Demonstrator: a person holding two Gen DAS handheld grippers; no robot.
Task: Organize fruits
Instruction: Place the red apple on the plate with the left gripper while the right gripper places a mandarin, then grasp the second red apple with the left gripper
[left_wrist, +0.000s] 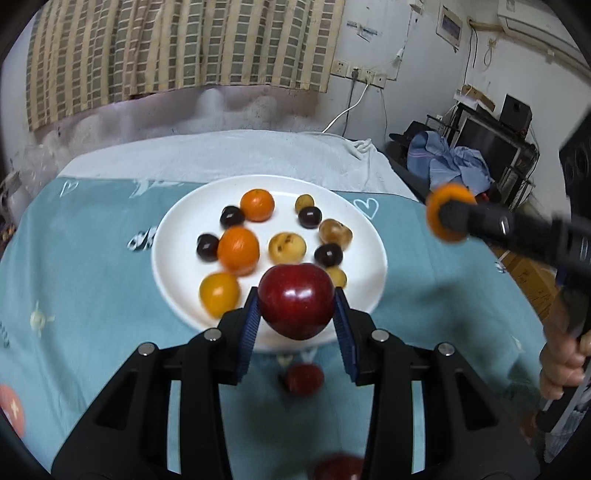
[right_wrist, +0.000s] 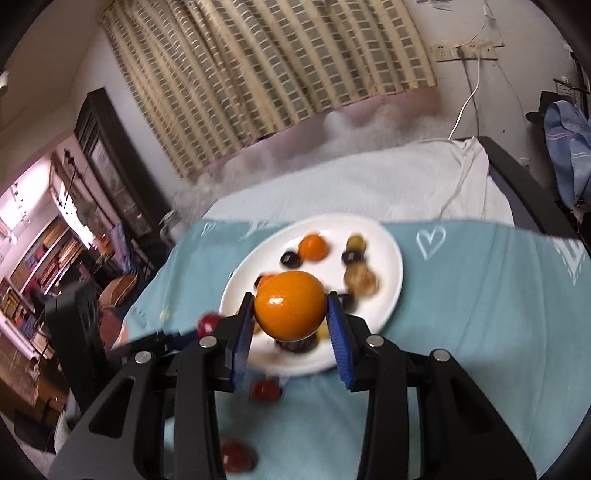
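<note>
Left gripper (left_wrist: 297, 317): jaws were closed on a red apple (left_wrist: 296, 301), held above the near rim of the white plate (left_wrist: 173, 236).
Right gripper (right_wrist: 291, 319): jaws were clamped on an orange (right_wrist: 290, 304), held over the plate's near-left part; from the left wrist view it sat to the right of the plate.
Plate contents: oranges, dark plums (left_wrist: 309, 216) and yellowish fruits (left_wrist: 287, 247), spread apart.
Off-plate fruit: two red fruits (left_wrist: 303, 378) lay on the teal cloth (left_wrist: 92, 258), near side of the plate.
</note>
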